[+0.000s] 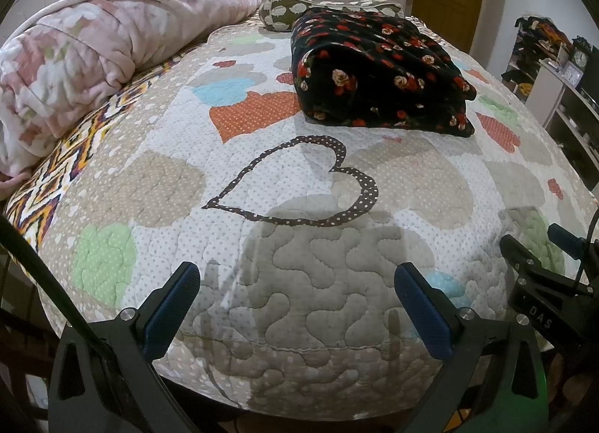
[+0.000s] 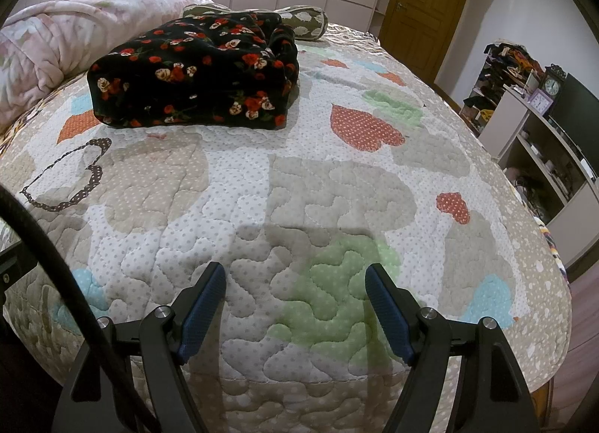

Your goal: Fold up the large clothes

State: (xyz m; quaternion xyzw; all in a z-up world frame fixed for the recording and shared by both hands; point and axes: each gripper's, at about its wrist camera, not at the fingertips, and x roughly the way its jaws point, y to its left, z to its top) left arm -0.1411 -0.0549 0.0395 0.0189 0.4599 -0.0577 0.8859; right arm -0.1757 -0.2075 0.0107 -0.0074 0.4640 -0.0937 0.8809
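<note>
fleece, by the look of it: the black plush garment with red and cream roses (image 1: 378,69) lies as a thick, already doubled-over bundle on the quilted bedspread with dotted hearts (image 1: 299,283), toward the far half of the bed and well apart from both tools. behind it rests an olive patterned cushion (image 1: 284,8), and off to the left a pink floral blanket (image 1: 93,51) is heaped along the edge.

the left gripper (image 1: 297,305) hangs over the near end of the bed with its blue-padded jaws spread wide and nothing between them. the right gripper (image 2: 295,307) hovers just beside it, likewise gaping and empty, over a pale green heart patch.

i judge the bundle soft, limp and fairly bulky, heavier than a shirt but no strain for two tools. it has no stiffness, so any corner lifted alone will sag and drag the layers open. the pile looks grippy rather than slick, so the pads should bite well. nothing about it is fragile.

the best hold seems to be the rounded near fold, one claw toward each end, pinching through all the layers together rather than the top one only. the loose, rumpled end near the cushion looks the likeliest to spill.
</note>
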